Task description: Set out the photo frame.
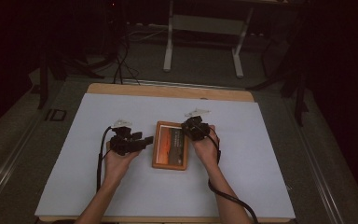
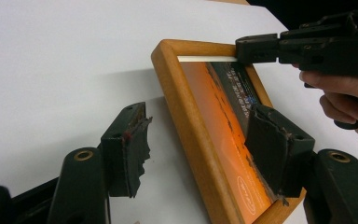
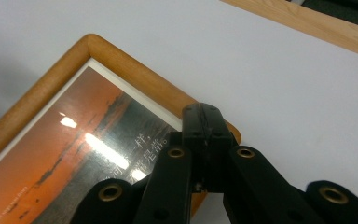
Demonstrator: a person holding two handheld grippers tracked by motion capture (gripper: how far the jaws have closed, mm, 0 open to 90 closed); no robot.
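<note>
A: Entry – object under work: a picture frame (image 1: 170, 145), lying flat near the middle of the white sheet (image 1: 98, 186) that covers the wooden table (image 1: 168, 90). How does it look?

B: Rectangular, with a rounded moulding of light orange-brown wood and a thin white inner border. The print behind the glazing is an orange sunset scene with a dark grey band down one side carrying small white characters. The surface is glossy; bright reflections sit on it in the right gripper view.

A: Left gripper (image 2: 200, 149)?

B: Jaws part-open, straddling one long side of the frame. One pad (image 2: 270, 144) lies over the print, the other pad (image 2: 130, 149) is out over the sheet, clear of the wood. No squeeze seen.

A: Right gripper (image 3: 206, 122)?

B: Jaws fully together, nothing between them. The tip rests at the frame's far right corner, on or just above the moulding; contact cannot be told. In the left gripper view it comes in level over the frame's far end.

A: Hands?

B: Both come in from the near edge, one on each side of the frame
</note>
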